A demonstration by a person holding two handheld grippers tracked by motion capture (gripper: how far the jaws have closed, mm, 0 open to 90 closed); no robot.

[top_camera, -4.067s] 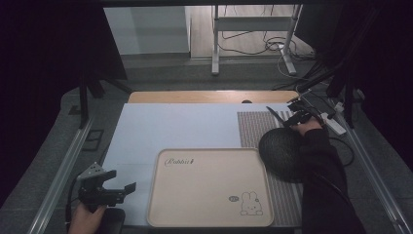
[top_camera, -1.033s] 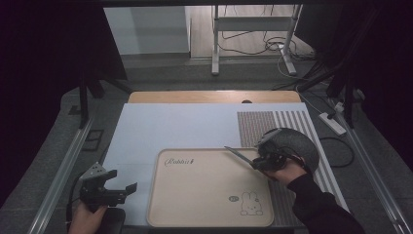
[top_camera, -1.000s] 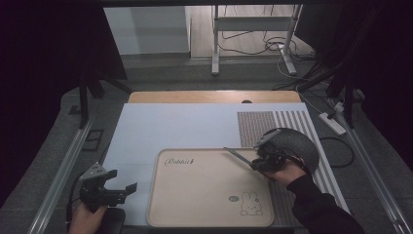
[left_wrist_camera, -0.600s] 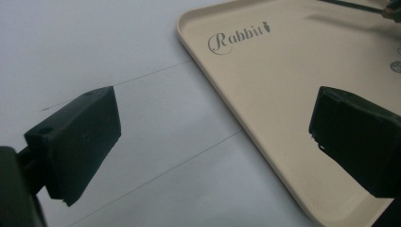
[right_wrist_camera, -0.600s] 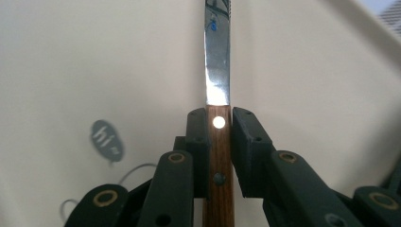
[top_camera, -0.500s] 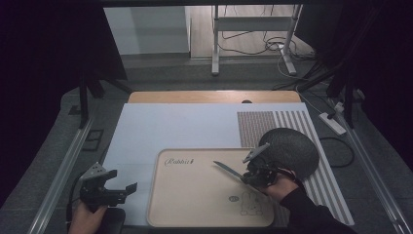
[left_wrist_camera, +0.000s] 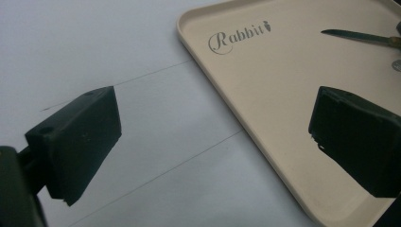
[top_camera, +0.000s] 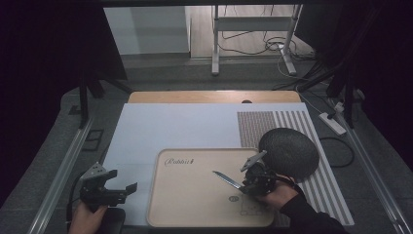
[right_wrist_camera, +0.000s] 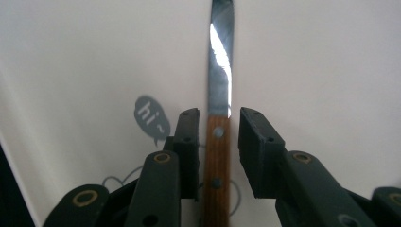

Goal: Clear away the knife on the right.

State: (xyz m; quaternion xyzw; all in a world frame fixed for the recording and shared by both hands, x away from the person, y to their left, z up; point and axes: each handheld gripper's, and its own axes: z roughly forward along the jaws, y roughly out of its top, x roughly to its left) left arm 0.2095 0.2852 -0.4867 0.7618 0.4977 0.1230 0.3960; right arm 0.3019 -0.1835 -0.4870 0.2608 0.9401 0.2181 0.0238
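A knife (top_camera: 229, 181) with a steel blade and a riveted wooden handle (right_wrist_camera: 216, 161) points left over the beige "Rabbit" tray (top_camera: 195, 214). My right gripper (top_camera: 248, 183) straddles the handle. Its jaws have just been opening, and a gap shows between the right pad (right_wrist_camera: 255, 142) and the wood, so the gripper is open around it. Whether the knife (right_wrist_camera: 220, 71) rests flat on the tray I cannot tell. My left gripper (top_camera: 124, 191) stands wide open and empty over the pale mat, beside the tray's left rim (left_wrist_camera: 227, 118).
A dark round domed object (top_camera: 288, 153) sits on the striped mat (top_camera: 311, 122) right of the tray. A pale blue mat (top_camera: 170, 126) covers the table. Metal rails run along both sides, and the knife's tip (left_wrist_camera: 354, 36) shows far off in the left gripper view.
My right hand has carried the knife leftward from beside the dark dome to over the tray, and its jaws have spread off the handle. The left gripper has stayed put.
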